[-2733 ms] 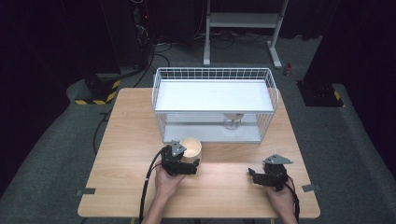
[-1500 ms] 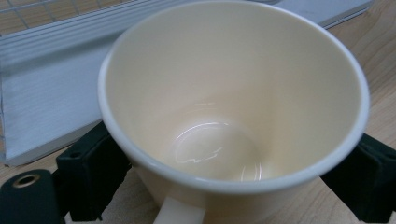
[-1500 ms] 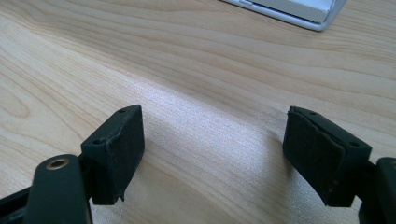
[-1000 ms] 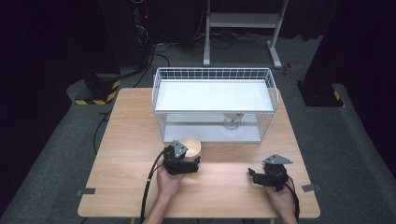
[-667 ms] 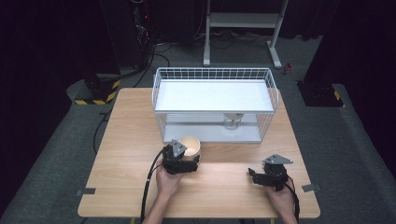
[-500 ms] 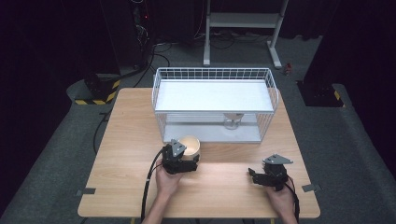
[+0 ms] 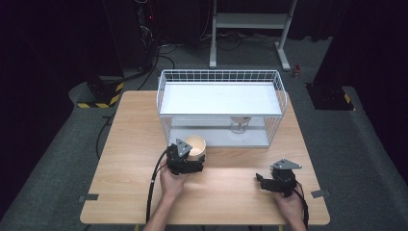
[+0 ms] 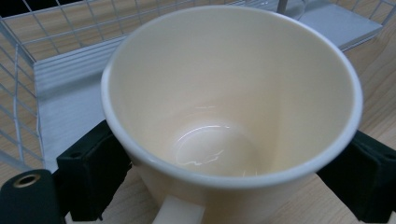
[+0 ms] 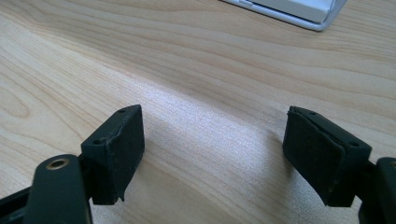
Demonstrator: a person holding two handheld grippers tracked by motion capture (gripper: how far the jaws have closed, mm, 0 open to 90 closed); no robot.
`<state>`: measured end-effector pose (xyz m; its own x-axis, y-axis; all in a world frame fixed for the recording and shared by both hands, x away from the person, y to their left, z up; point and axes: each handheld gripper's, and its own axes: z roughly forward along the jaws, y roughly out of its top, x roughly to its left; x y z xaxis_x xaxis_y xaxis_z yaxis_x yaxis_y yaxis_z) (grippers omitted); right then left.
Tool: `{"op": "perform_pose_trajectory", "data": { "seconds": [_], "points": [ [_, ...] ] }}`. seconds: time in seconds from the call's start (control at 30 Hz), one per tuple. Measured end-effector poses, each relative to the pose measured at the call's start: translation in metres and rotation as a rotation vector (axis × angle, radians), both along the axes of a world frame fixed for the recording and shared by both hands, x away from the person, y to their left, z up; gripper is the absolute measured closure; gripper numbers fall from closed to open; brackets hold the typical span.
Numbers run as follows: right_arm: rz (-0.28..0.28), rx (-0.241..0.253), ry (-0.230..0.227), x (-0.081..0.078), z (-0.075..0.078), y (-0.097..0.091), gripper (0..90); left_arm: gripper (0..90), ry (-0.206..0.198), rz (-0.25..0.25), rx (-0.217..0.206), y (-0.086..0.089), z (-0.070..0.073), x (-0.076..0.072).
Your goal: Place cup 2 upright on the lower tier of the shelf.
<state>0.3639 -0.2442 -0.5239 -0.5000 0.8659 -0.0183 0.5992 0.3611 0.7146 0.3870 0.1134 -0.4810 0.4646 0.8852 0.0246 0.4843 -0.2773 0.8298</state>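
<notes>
Item 1. Cream ceramic mug (image 7: 196,146), glazed and glossy, tapering toward its base, empty, with its handle turned toward the holder. It stands upright or nearly so near the middle of the table, just in front of the rack's front edge; whether its base rests on the wood cannot be told. In the left gripper view (image 8: 229,107) its mouth faces the camera and a black pad sits against the wall on either side.

Item 2. Left gripper (image 7: 185,161), black, two-jawed, grey three-cornered plate on top, cable trailing toward the near edge. Jaws set wide and pinching the mug across its body. This is the nearer hand by far; the mug lies straight ahead of it, and beyond the mug is the open lower level of the rack.

Item 3. Right gripper (image 7: 269,182), same make, resting low near the near right corner. Pads (image 9: 116,149) spread, bare wood between them, nothing held.

Item 4. White wire rack (image 7: 221,77), two levels with flat white shelves, along the far half of the table. A clear stemmed glass (image 7: 239,124) stands on the lower shelf, to the right of the mug's line.

Item 5. Light wooden table (image 7: 130,144), matt, visible grain.

Judgement: the next move is likely forward into the lower level, left of the glass.
</notes>
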Motion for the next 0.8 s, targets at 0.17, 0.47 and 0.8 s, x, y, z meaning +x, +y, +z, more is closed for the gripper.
{"op": "perform_pose_trajectory", "data": {
  "seconds": [0.17, 0.47, 0.8],
  "points": [
    [0.0, 0.0, 0.0, 0.0, 0.0, 0.0, 20.8, 9.6, 0.006, 0.007, -0.021, 0.001, 0.002, 0.008],
    [0.0, 0.0, 0.0, 0.0, 0.0, 0.0, 20.8, 9.6, 0.015, 0.018, 0.008, 0.0, 0.004, 0.017],
    [0.002, -0.001, -0.003, 0.0, 0.0, 0.0, 20.8, 9.6, 0.027, 0.046, 0.003, 0.0, 0.004, 0.031]
  ]
}}
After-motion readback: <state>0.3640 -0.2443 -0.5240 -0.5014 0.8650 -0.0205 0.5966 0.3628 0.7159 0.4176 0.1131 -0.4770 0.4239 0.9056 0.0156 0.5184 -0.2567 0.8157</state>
